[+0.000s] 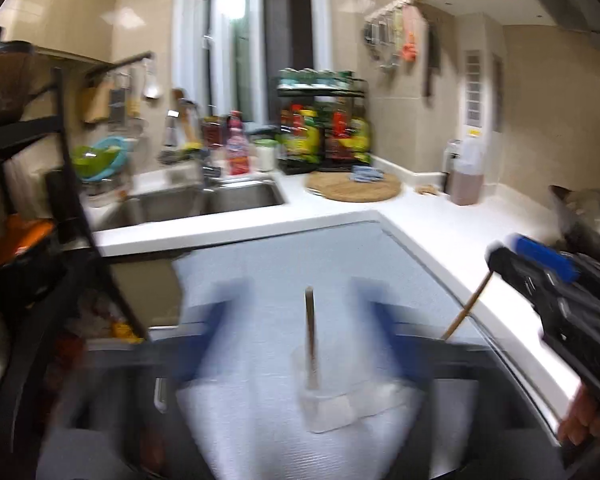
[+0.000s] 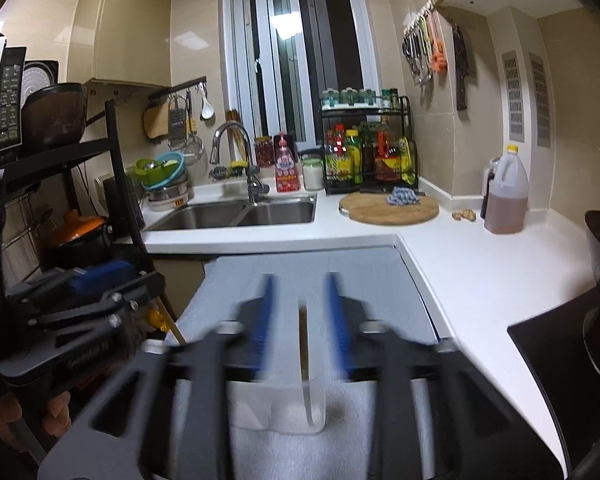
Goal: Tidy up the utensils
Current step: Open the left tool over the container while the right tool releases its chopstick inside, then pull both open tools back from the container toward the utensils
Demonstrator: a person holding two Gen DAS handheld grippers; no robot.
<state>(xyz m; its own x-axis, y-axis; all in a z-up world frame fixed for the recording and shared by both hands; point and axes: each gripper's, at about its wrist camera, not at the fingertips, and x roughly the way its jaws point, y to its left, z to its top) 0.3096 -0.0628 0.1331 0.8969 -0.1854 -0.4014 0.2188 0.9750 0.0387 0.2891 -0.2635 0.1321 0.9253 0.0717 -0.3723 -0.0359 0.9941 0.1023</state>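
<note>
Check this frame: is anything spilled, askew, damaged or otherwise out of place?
Nothing is spilled or broken. The one oddity: a small pile of ginger-like pieces lies loose on the white counter beside the oil jug, not on the cutting board.

A cup [image 2: 276,404] stands on the near mat [image 2: 320,276] with a stick [image 2: 302,344] in it. The sink [image 2: 236,214] is far and left. A board [image 2: 388,208] lies right of the sink, and a jug [image 2: 506,196] stands further right.
</note>
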